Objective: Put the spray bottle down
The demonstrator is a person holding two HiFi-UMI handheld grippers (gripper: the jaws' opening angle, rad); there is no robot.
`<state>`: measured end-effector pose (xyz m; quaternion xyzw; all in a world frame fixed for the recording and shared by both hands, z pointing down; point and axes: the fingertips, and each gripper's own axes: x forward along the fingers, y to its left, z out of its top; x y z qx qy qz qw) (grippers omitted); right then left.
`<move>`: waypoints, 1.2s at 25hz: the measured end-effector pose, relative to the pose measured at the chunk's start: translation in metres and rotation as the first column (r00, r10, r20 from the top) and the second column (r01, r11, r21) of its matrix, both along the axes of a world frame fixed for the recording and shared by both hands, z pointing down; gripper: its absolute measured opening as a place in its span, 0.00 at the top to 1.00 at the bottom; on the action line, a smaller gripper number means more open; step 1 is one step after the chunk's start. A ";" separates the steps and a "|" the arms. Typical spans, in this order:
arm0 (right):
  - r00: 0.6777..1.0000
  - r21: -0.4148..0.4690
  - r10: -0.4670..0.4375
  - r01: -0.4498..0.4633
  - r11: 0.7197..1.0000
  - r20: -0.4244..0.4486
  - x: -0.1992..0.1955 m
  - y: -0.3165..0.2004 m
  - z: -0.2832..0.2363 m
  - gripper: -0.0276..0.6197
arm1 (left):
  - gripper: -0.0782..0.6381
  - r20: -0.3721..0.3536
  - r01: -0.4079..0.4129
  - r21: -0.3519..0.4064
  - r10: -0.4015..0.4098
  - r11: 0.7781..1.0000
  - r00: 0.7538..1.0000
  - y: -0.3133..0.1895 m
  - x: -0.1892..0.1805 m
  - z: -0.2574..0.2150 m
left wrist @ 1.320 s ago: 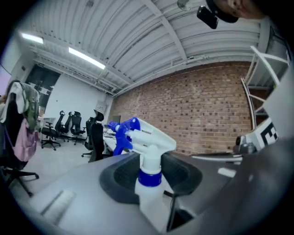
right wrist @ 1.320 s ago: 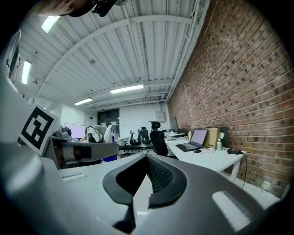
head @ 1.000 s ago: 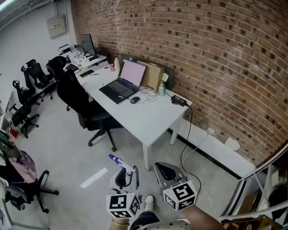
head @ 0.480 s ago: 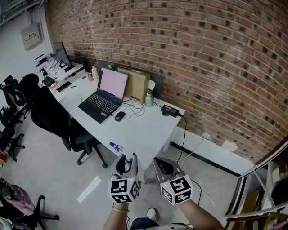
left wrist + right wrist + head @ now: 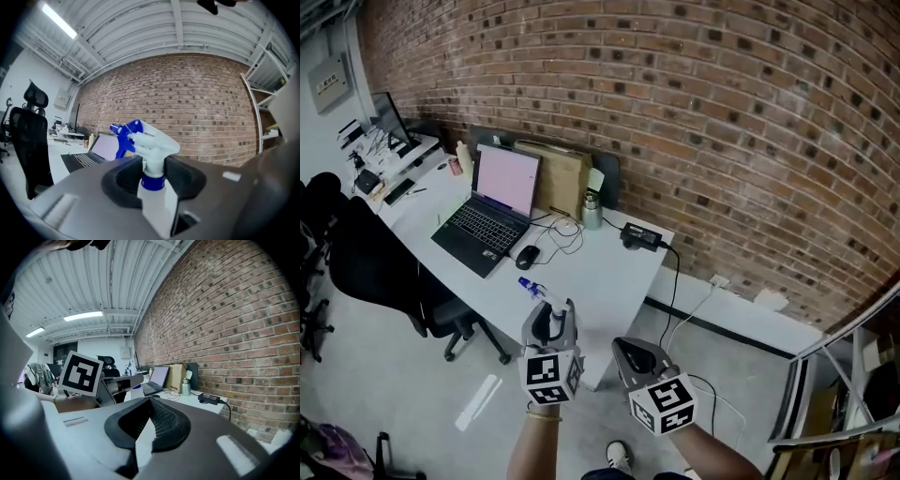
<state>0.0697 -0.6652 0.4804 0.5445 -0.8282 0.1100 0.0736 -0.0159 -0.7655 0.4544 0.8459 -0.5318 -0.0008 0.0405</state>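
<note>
The spray bottle [image 5: 535, 289], clear with a white head and blue trigger and nozzle, stands upright between the jaws of my left gripper [image 5: 551, 315], which is shut on its neck. In the left gripper view the spray bottle [image 5: 149, 145] rises out of the left gripper [image 5: 153, 177], its nozzle pointing left. It hangs over the near edge of the white desk [image 5: 605, 272]. My right gripper [image 5: 630, 349] is held to the right of it, by the desk's corner, shut with nothing between its pads. From the right gripper view, the right gripper [image 5: 150, 401] has its pad tips touching.
On the desk are an open laptop [image 5: 492, 202], a mouse [image 5: 526, 257], a metal flask [image 5: 592, 212], a power adapter [image 5: 639, 235] with a cable down to the floor, and cardboard [image 5: 562, 176] against the brick wall. A black office chair [image 5: 380, 272] stands at the desk's left.
Both grippers and the head view have come forward to the desk. The bottle, earlier over the floor, now hangs at the desk's near edge, still gripped.
</note>
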 end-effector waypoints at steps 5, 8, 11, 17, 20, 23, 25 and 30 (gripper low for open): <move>1.000 -0.001 0.002 -0.002 1.000 0.001 0.001 -0.009 0.002 0.96 | 0.69 -0.003 0.011 -0.015 -0.011 1.000 1.000 -0.011 0.000 0.002; 1.000 -0.002 -0.010 0.010 1.000 0.004 -0.003 -0.009 0.003 0.96 | 0.69 0.026 0.007 -0.038 -0.006 0.999 1.000 -0.013 0.001 0.006; 1.000 0.000 -0.024 0.024 1.000 0.009 -0.009 -0.007 0.002 0.96 | 0.64 0.038 -0.006 -0.061 0.008 0.998 0.999 -0.013 0.002 0.009; 0.999 0.026 -0.031 0.031 0.999 0.011 -0.010 0.006 -0.007 0.96 | 0.61 0.057 0.008 -0.086 -0.003 0.996 0.998 0.007 -0.008 0.013; 0.999 0.040 -0.034 0.033 0.999 0.016 -0.008 0.017 -0.014 0.96 | 0.61 0.039 0.008 -0.094 -0.005 0.995 0.999 0.038 -0.014 0.008; 0.999 0.055 -0.046 0.045 0.997 0.021 -0.010 0.034 -0.021 0.96 | 0.72 0.010 0.066 -0.109 -0.065 0.992 0.998 0.078 -0.026 0.000; 0.998 0.067 -0.061 0.059 0.996 0.020 -0.012 0.047 -0.024 0.96 | 0.83 0.000 0.108 -0.120 -0.109 0.987 0.994 0.106 -0.034 -0.003; 0.995 0.085 -0.097 0.094 0.992 0.032 -0.020 0.092 -0.029 0.96 | 0.88 -0.021 0.162 -0.149 -0.166 0.976 0.986 0.172 -0.045 -0.008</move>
